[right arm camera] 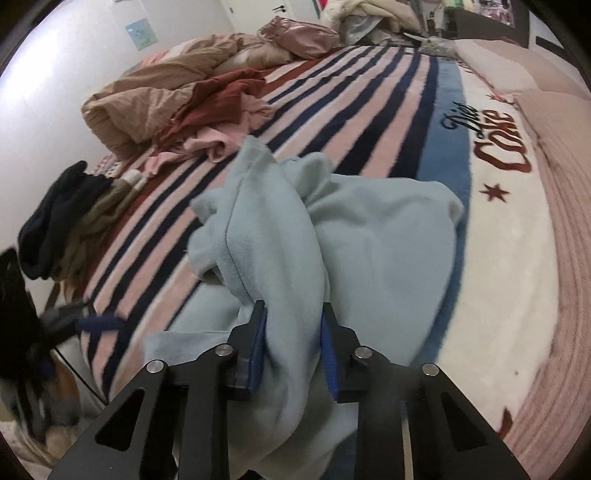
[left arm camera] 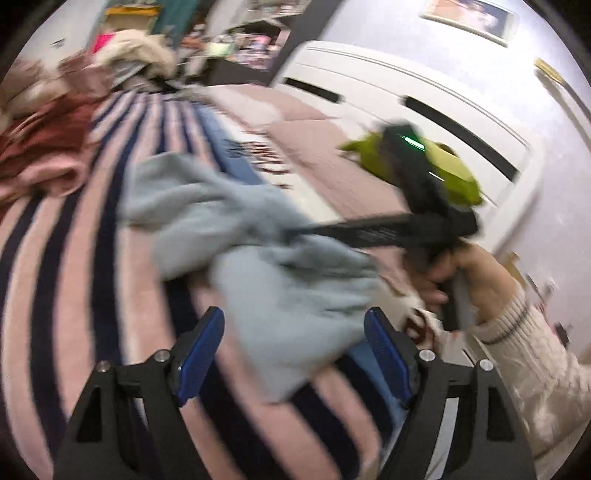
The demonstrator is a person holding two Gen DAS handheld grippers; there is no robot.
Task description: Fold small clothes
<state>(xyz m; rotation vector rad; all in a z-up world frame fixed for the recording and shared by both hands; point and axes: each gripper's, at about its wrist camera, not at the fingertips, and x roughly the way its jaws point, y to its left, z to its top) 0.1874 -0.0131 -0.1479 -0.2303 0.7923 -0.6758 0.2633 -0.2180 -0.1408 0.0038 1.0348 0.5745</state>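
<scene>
A crumpled light blue garment [left arm camera: 258,243] lies on the striped blanket [left arm camera: 74,258]. In the left wrist view my left gripper [left arm camera: 293,334] is open, its blue pads on either side of the garment's near edge. My right gripper [left arm camera: 291,232] reaches in from the right, its tips closed on the cloth. In the right wrist view my right gripper [right arm camera: 293,328] is shut on a bunched fold of the light blue garment [right arm camera: 369,240] and lifts it a little off the striped blanket [right arm camera: 351,122].
A pile of tan, rust and pink clothes [right arm camera: 177,107] lies at the far left of the bed. Dark and olive socks [right arm camera: 70,218] lie at the left edge. More heaped clothes [right arm camera: 369,18] sit at the head. A white wardrobe [left arm camera: 424,96] stands to the right.
</scene>
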